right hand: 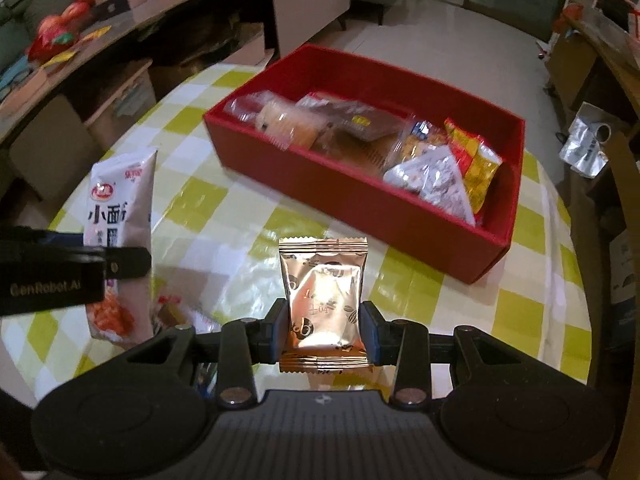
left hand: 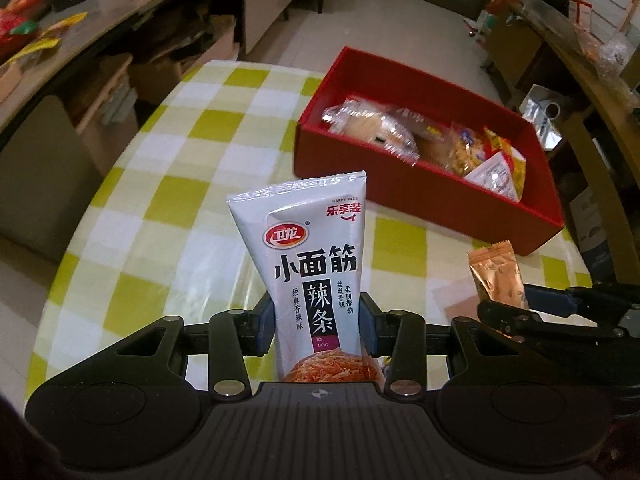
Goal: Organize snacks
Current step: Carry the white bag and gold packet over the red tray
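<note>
care over the drop counts: left hand-held gripper (left hand: 318, 330) pinches the white spicy-strip pack (left hand: 310, 264), right hand-held gripper (right hand: 324, 330) pinches a gold sachet (right hand: 323, 300), both above the worktop (left hand: 168, 168). carry them over the red box (right hand: 360, 204) (seemingly emptier at its back) before letting go.

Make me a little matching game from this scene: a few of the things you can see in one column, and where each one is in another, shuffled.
Things:
1. white spicy-strip packet
2. gold foil packet
3. red box
4. yellow snack packet

Places:
A. resting on the checked tablecloth
B. clamped in the right gripper
C. lying inside the red box, at its right end
D. clamped in the left gripper

Pairs: 1-D, 2-B, 3-A, 4-C
</note>
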Motion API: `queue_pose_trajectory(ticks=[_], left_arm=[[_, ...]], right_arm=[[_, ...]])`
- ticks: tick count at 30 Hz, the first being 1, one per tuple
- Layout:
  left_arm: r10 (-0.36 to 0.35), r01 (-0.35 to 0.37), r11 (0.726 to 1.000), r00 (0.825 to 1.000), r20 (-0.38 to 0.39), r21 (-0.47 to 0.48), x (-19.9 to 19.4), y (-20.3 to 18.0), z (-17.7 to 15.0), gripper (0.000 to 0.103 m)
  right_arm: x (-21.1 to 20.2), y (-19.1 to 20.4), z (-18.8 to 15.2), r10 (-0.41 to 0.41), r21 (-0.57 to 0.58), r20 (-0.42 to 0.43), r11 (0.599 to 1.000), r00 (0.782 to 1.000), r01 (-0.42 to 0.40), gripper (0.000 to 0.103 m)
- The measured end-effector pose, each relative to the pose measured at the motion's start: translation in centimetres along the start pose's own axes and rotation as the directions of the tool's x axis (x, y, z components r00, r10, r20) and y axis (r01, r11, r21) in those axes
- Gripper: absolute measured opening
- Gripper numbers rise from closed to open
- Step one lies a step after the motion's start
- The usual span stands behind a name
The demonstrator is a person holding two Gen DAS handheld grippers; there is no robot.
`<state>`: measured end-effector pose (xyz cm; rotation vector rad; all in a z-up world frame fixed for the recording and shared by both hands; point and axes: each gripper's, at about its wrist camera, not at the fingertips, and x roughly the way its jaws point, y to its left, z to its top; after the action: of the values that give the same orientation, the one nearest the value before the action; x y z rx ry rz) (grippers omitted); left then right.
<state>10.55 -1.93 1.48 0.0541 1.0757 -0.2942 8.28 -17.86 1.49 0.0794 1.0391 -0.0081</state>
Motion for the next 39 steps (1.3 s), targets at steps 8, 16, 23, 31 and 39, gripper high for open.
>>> queue_pose_trajectory(ticks=[8,16,23,31,39], left_arm=[[0.014,-0.016,0.999,0.998,0.067,0.039,0.0,-1.4,2.6,0.050],[0.022,-0.031,0.997,0.993,0.116,0.070,0.5,-2.7,5.2,0.050],[0.034,-0.047,0.995,0.989,0.146,0.087,1.1,-3.3,7.0,0.050],[0.051,-0.070,0.991,0.984,0.171,0.111,1.7,-4.0,8.3,0.050],[0.070,-0.098,0.987,0.977,0.203,0.129,2.4,-4.8,9.8,0.050]], right_arm=[[-0.3,-1.5,2.4,-0.022,0.058,0.054,0.998,0.998,0.018,0.048],[0.1,-2.8,4.3,-0.043,0.091,0.083,0.995,0.996,0.035,0.048],[0.4,-4.4,5.8,-0.053,0.134,0.108,0.990,0.993,0.039,0.048],[1.0,-4.8,7.1,-0.063,0.140,0.124,0.989,0.990,0.046,0.048],[1.8,-5.2,8.5,-0.073,0.146,0.142,0.988,0.987,0.052,0.048]])
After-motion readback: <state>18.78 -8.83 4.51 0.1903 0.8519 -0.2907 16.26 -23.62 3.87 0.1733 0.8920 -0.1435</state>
